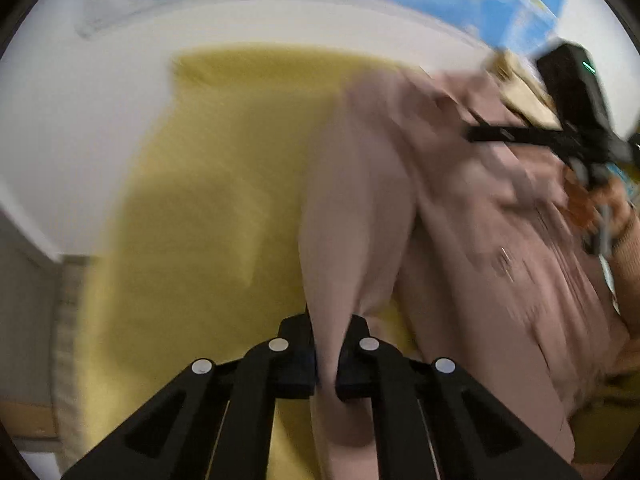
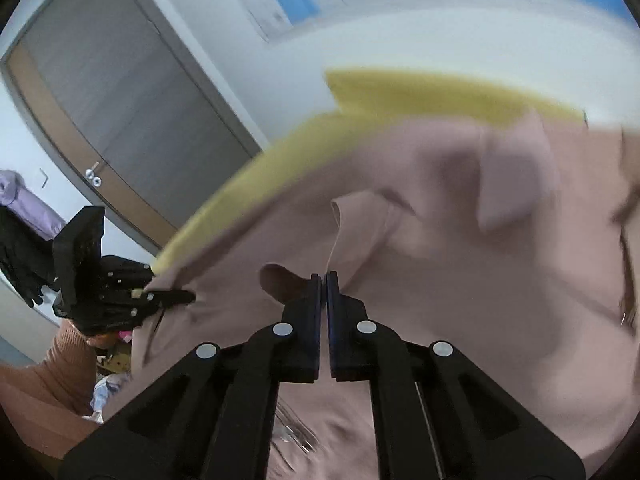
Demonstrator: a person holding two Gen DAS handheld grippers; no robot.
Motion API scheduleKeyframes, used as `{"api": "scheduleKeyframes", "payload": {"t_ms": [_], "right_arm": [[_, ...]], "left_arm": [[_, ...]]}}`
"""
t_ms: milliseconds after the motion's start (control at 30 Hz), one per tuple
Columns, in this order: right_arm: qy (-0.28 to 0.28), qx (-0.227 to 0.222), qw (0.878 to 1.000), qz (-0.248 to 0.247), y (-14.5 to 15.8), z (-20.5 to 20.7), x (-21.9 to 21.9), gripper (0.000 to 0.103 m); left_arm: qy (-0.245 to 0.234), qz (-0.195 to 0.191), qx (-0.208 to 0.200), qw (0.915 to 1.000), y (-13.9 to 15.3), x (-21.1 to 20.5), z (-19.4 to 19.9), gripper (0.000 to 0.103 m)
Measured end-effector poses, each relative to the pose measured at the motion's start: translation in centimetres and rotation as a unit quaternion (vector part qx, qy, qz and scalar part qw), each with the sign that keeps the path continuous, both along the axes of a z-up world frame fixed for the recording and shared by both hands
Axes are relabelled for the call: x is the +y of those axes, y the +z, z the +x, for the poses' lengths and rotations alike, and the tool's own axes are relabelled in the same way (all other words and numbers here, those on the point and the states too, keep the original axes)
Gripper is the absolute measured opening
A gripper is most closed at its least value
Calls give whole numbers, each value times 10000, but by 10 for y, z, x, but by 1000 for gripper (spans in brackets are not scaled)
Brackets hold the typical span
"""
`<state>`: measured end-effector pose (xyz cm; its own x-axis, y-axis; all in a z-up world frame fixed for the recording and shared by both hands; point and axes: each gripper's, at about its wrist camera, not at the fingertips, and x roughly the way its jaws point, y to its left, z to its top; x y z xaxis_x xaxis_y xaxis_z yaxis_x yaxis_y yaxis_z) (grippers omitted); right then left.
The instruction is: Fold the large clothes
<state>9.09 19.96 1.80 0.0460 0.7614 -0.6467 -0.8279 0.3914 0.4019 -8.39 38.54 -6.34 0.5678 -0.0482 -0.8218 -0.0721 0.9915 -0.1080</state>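
The left gripper [image 1: 326, 354] is clamping a fold of the pink garment [image 1: 460, 220], the cloth passing up between its two black fingers [image 1: 296, 354] and hanging taut from them. The garment is spreading from there to the right of the left wrist view, lying over a yellow sheet [image 1: 208, 208] that is covering the bed; both are blurred. At the upper right of that view the right gripper [image 1: 484, 134] is showing side-on against the cloth, with a person's sleeve [image 1: 628, 248] beneath it at the frame edge. In the right wrist view the right gripper [image 2: 324, 292] is standing with its jaws drawn together; a thin edge of the pink garment [image 2: 460, 280] is rising from the slit between the pads, so it is pinching that edge. The garment is filling most of this view, with the yellow sheet [image 2: 420, 92] showing behind it. At the left the left gripper [image 2: 180, 297] is gripping the garment's far edge, a sleeve [image 2: 52, 376] below it. A grey door [image 2: 132, 92] is standing behind, and a map poster [image 1: 500, 4] is hanging on the wall.
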Motion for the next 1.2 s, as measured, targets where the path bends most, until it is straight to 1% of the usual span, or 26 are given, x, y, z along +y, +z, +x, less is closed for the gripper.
{"api": "scheduleKeyframes", "payload": {"t_ms": [33,67,100,133,167,233,267,333,400,467,500,567,633,667,733,767,800,833,867,900,933,967,1033,1100,1133,1200], "right_arm": [[24,-77,10000,45,9,-2,5,4],[38,-135,9999,94,17,-3,8,13],[38,-164,9998,121,22,-3,11,34],[54,-146,9998,109,24,-4,15,44],[42,-180,9998,111,25,-6,15,50],[136,-262,9995,55,22,-13,16,50],[134,-279,9995,15,18,-14,18,50],[83,-231,9997,-76,8,-12,13,50],[17,-144,9997,-187,-2,-11,11,49],[64,-287,9986,-432,-13,-13,13,49],[60,-318,9979,-559,-18,-14,15,49],[81,-139,9979,-624,-26,-13,17,49],[149,-48,9986,-497,-25,-17,16,49],[254,-47,9987,-444,-23,-21,15,49],[538,-154,9979,-320,-14,-35,23,49],[837,-224,9959,-248,-8,-49,28,51],[1040,-280,9939,-245,-5,-58,36,58],[1220,-361,9915,-261,-3,-70,44,61],[1462,-478,9877,-296,-2,-86,52,61],[1613,-505,9851,-306,-1,-94,61,61],[1814,-506,9817,-300,-2,-107,68,61],[1923,-501,9796,-299,-3,-116,72,61],[2163,-490,9749,-210,-6,-136,82,59],[2219,-586,9732,-153,-9,-151,92,61],[2275,-588,9719,-139,-11,-156,97,60],[2273,-659,9715,-128,-17,-168,108,61]], "left_arm": [[205,98,-164,9996,17,12,2,4],[340,117,-325,9988,34,22,3,4],[407,102,-444,9981,48,30,6,4],[442,111,-510,9977,58,35,9,4],[459,155,-543,9973,67,37,13,4],[382,284,-574,9972,80,37,25,5],[372,295,-537,9974,83,37,29,7],[349,202,-380,9985,81,39,41,12],[400,263,-276,9985,74,40,48,15],[449,212,-127,9987,64,42,50,37],[396,171,-102,9990,61,43,47,41],[332,207,-66,9992,53,41,39,55],[302,320,30,9990,45,38,29,61],[290,461,38,9985,41,36,22,64],[299,627,143,9975,33,35,15,65],[287,651,221,9972,27,36,13,65],[282,633,270,9972,23,37,12,63],[291,580,354,9973,16,41,12,39],[303,483,445,9974,11,45,12,8],[363,345,538,9973,7,50,13,2],[463,172,542,9973,6,58,14,3],[518,91,482,9975,9,61,13,3],[587,-67,291,9978,23,65,10,3],[548,-120,100,9984,39,63,9,2],[496,-151,33,9986,48,60,9,2],[396,-268,-47,9988,60,56,11,2]]}}
